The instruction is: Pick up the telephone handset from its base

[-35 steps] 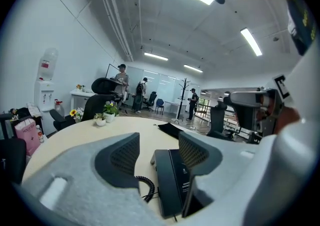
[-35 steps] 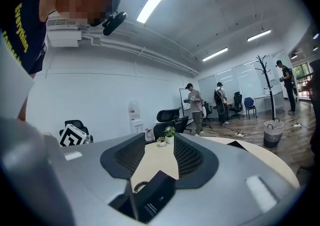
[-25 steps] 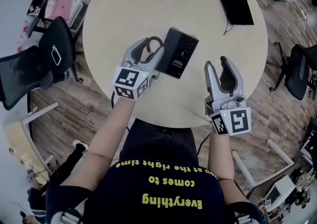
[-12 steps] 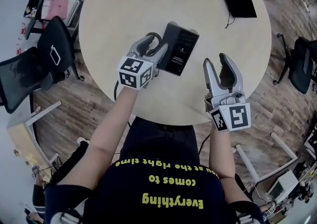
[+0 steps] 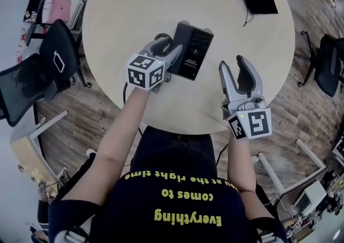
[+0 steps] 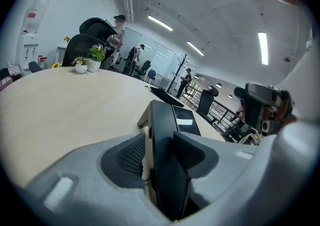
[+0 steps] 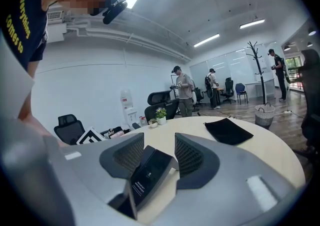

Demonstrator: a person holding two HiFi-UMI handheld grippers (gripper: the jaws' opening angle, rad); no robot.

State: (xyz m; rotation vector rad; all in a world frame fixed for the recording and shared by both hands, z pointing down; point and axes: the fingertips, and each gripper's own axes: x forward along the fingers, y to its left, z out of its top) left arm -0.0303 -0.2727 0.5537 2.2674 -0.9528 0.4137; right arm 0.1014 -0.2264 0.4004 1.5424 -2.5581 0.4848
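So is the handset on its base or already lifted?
On its base: the handset lies low against the base, not raised. The left gripper straddles it, jaws closing around it.

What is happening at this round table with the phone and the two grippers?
A person at the round table is working a gripper in each hand. The left gripper is down over the black telephone, its jaws closing around the handset, which lies on its base. A gap shows at one pad, so it isn't gripped yet. The right gripper hangs open and empty beside the phone.
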